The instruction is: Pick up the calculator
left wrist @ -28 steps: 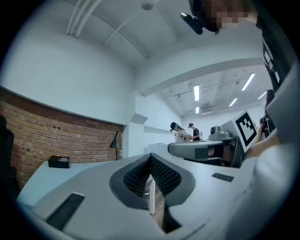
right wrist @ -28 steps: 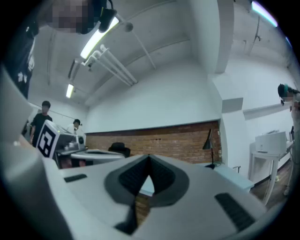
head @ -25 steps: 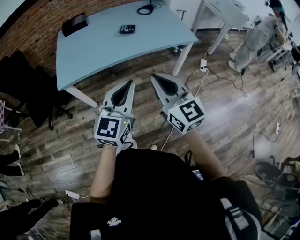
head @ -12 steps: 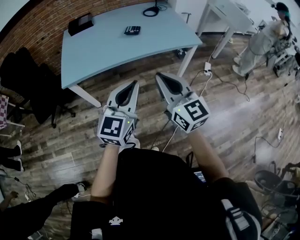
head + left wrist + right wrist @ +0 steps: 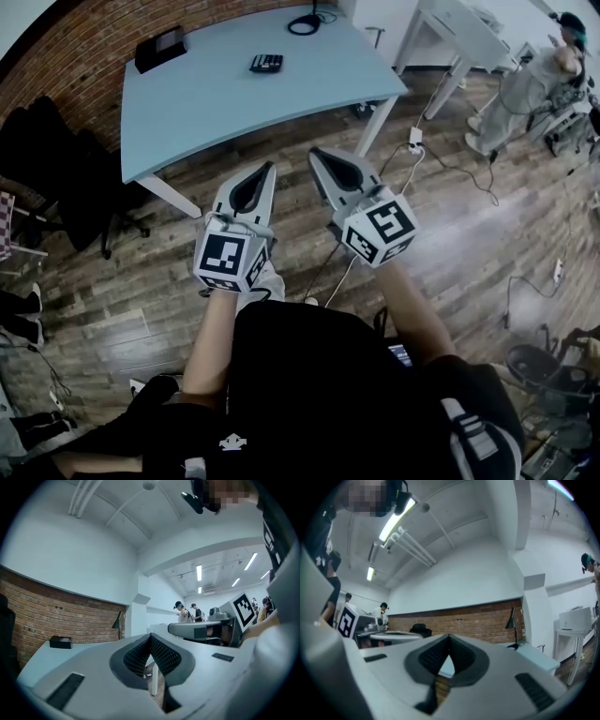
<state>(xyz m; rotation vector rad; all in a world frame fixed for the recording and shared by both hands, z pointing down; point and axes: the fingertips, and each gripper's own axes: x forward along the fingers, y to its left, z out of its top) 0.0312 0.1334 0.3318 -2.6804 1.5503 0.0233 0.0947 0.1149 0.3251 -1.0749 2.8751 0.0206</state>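
A small dark calculator (image 5: 266, 63) lies flat on the far part of the pale blue table (image 5: 234, 103). Both grippers hang level over the wooden floor, short of the table's near edge and far from the calculator. The left gripper (image 5: 269, 169) is shut with nothing in it, its ribbed pads meeting at the left gripper (image 5: 150, 636) tip. Beside it, the right gripper (image 5: 315, 153) is shut and empty too, and in its own view the right gripper (image 5: 449, 637) points towards the brick wall. Neither gripper view shows the calculator.
On the table stand a black box (image 5: 160, 49) at the back left and a lamp base with cable (image 5: 303, 22) at the back. A black chair (image 5: 56, 178) is at the left. White tables (image 5: 450, 28), floor cables (image 5: 412, 141) and a person (image 5: 534, 89) are at the right.
Both grippers have stayed almost where they were, still shut. A person's dark leg at the lower left has shifted towards the bottom edge of the head view.
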